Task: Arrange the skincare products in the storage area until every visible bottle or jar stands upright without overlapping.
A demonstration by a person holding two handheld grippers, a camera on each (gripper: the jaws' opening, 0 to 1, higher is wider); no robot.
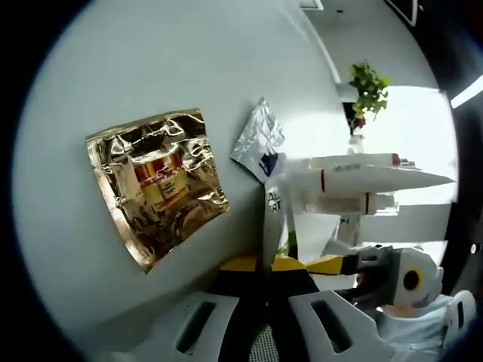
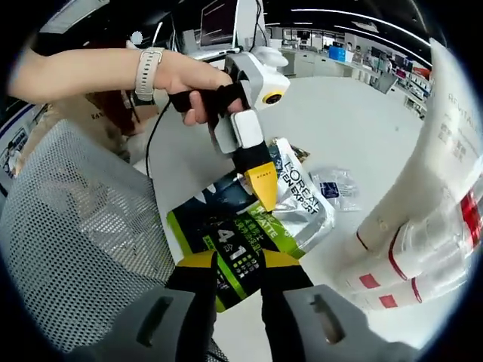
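Your right gripper [image 2: 235,280] is pinching the green sachet [image 2: 226,245] just above the white surface [image 2: 339,121]. Your left gripper [image 1: 268,265] is pinching its far edge. Behind it, a silver sachet [image 2: 302,200] is lying flat, with white tubes [image 2: 423,234] beside.

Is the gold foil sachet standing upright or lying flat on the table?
Lying flat: the gold foil sachet rests face-up on the white table, its whole front visible.

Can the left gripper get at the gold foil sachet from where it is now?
Probably yes: the gold foil sachet lies flat on bare table, nothing over it. But the left gripper is shut on a packet, which it must drop first.
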